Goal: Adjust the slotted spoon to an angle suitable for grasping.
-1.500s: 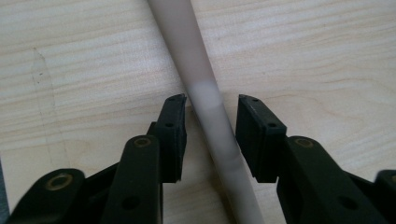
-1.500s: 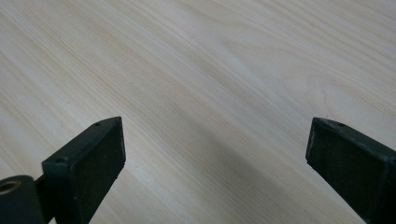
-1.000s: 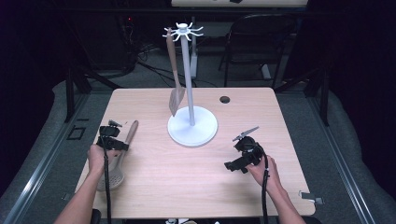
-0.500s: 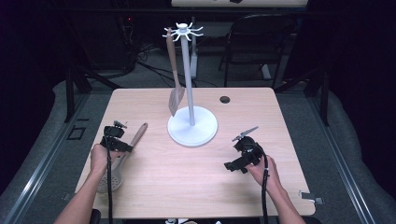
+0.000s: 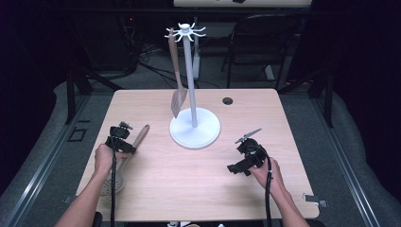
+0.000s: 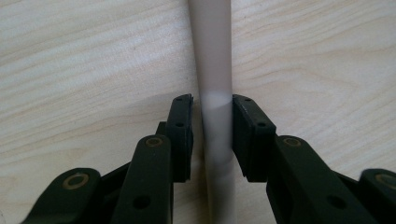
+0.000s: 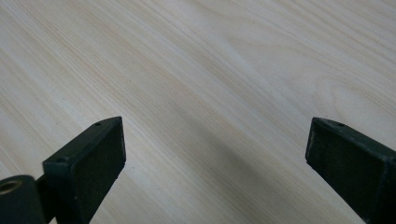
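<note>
Over the last second the left tongs (image 5: 124,137) have shifted in from the bench's edge toward the handle of the slotted spoon (image 5: 128,153), which lies near the 8 o'clock corner of the bench (image 5: 198,189) with its perforated bowl toward the person. In the left gripper view the pale handle (image 6: 214,60) now runs up between the two black pads, and the jaws stand close on either side of it; the right pad touches it, a sliver of gap shows on the left, so the grip looks nearly closed but I cannot tell whether it is fully clamped. The handle has also swung a little toward 1 o'clock.

The right tongs (image 5: 248,147) have not moved; they rest at about 4 o'clock with jaws wide apart over bare wood (image 7: 210,93).

The white hook stand (image 5: 194,118) sits at bench centre, a spatula (image 5: 176,75) already hanging from it. My guess is the spoon goes up next, and this grip is the start of that lift.
</note>
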### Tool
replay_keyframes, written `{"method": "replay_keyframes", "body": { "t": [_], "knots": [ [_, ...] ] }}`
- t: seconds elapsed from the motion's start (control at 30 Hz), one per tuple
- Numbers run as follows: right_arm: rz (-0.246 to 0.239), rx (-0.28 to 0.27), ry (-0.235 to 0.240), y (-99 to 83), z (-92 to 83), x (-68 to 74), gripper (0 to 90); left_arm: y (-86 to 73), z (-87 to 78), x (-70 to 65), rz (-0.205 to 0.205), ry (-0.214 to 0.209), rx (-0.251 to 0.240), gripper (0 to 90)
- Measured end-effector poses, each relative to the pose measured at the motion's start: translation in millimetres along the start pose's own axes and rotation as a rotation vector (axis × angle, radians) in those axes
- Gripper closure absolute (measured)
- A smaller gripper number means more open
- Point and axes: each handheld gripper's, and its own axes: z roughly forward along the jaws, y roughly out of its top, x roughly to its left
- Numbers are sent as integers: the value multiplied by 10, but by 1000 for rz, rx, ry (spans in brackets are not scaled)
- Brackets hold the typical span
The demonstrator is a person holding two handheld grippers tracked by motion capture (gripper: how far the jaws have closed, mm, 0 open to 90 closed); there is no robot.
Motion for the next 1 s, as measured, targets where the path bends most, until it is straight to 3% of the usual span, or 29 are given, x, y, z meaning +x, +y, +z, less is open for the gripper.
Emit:
{"method": "replay_keyframes", "body": {
  "t": [0.17,0.27,0.37,0.5,0.63,0.8,1.0],
  "knots": [
    [0,1,1,-3,-5,-4,45,18,9,-36,18,34,3,707],
    [0,-1,-3,-1,5,5,45,21,9,-42,18,31,5,735],
    [-7,13,-1,4,2,7,46,11,9,-33,8,23,-5,744],
    [-7,8,0,2,0,0,46,-15,-11,14,-18,-19,-27,750],
    [0,-3,3,2,-4,-4,48,-37,-99,23,-29,-13,-86,751],
    [-6,-3,-3,5,10,3,48,-73,-210,33,-50,-37,-188,751],
    [1,-9,8,3,11,-2,48,-95,-305,24,-57,-62,-263,752]
  ]
}}
